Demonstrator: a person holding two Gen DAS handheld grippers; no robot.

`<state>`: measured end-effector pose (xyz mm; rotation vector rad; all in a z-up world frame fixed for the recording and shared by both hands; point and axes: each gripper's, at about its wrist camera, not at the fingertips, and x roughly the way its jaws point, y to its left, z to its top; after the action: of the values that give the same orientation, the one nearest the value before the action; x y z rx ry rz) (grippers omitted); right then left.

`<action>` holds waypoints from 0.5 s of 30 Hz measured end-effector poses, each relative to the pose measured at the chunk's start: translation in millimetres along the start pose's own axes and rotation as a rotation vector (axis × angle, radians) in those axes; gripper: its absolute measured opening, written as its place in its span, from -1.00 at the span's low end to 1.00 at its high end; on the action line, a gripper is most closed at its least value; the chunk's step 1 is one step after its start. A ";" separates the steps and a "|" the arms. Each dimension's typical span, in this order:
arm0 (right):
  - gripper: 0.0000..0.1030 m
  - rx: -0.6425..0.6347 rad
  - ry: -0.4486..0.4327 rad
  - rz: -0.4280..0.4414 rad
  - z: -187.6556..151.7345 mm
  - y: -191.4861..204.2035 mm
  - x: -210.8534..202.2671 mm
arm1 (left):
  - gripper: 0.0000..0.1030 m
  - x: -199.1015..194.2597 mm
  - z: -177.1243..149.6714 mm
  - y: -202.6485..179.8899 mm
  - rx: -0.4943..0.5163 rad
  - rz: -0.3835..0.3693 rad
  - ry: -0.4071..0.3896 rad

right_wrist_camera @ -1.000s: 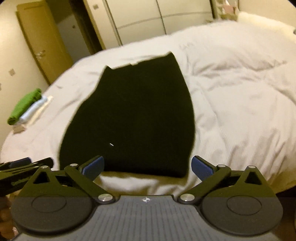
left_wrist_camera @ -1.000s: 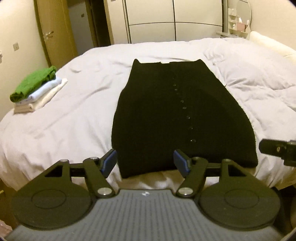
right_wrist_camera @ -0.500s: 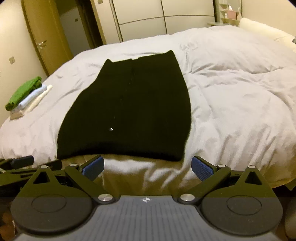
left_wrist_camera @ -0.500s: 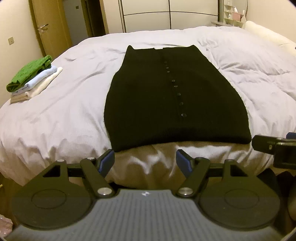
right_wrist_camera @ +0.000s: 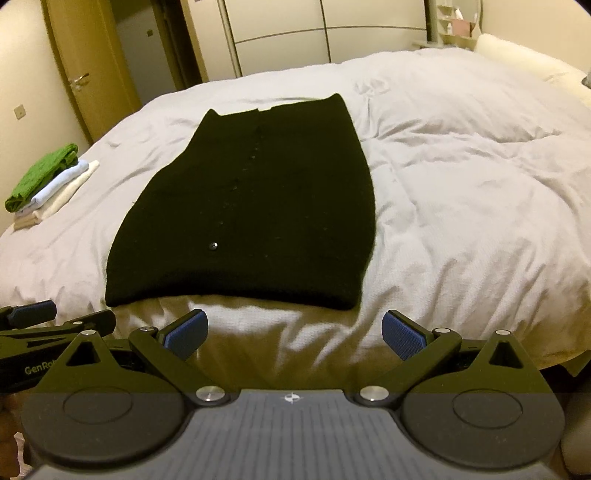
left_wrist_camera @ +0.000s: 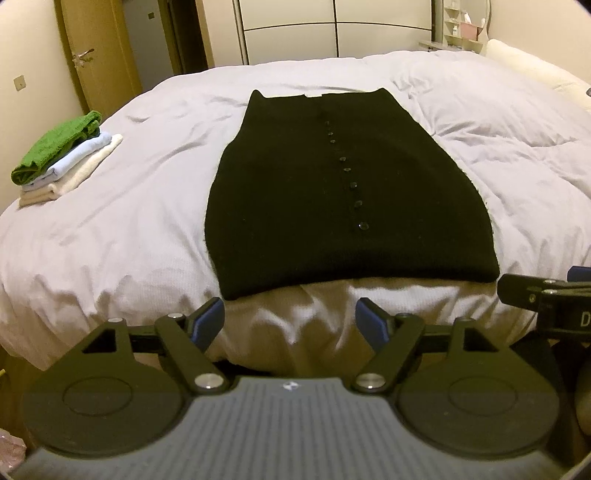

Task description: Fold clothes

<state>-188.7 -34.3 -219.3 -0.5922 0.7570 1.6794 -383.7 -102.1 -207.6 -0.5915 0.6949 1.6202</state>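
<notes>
A black buttoned knit garment point(left_wrist_camera: 343, 192) point(right_wrist_camera: 258, 210) lies flat on the white duvet, sleeves tucked under, its hem close to the near edge of the bed. My left gripper point(left_wrist_camera: 291, 319) hovers open just short of that hem, near its left half. My right gripper point(right_wrist_camera: 295, 332) is open too, below the hem's right half, holding nothing. Each gripper shows at the edge of the other's view: the right one point(left_wrist_camera: 546, 299), the left one point(right_wrist_camera: 44, 325).
A stack of folded clothes with a green piece on top point(left_wrist_camera: 59, 155) point(right_wrist_camera: 44, 181) sits at the bed's left side. A pillow point(left_wrist_camera: 532, 70) lies at the far right. Behind the bed point(left_wrist_camera: 129, 229) stand wardrobe doors point(left_wrist_camera: 332, 33) and a wooden door point(left_wrist_camera: 96, 51).
Both grippers have drawn back from the garment toward the foot of the bed and risen a little; the garment lies still. Both stay open.
</notes>
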 end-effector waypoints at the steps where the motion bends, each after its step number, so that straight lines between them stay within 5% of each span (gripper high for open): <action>1: 1.00 0.001 0.002 0.002 0.0 -0.6 0.7 | 0.47 1.2 0.0 -0.1 0.000 -0.001 0.002; 10: 1.00 0.012 0.003 0.052 -0.5 -10.5 12.5 | 0.49 20.1 -2.6 8.4 -0.024 -0.021 0.020; 15: 1.00 -0.021 -0.151 0.114 -5.2 -25.0 13.0 | 0.47 29.7 -14.0 23.7 0.031 -0.011 -0.085</action>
<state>-167.4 -26.0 -236.6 -0.4383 0.6748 1.8164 -411.7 -94.5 -235.8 -0.4998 0.6518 1.6122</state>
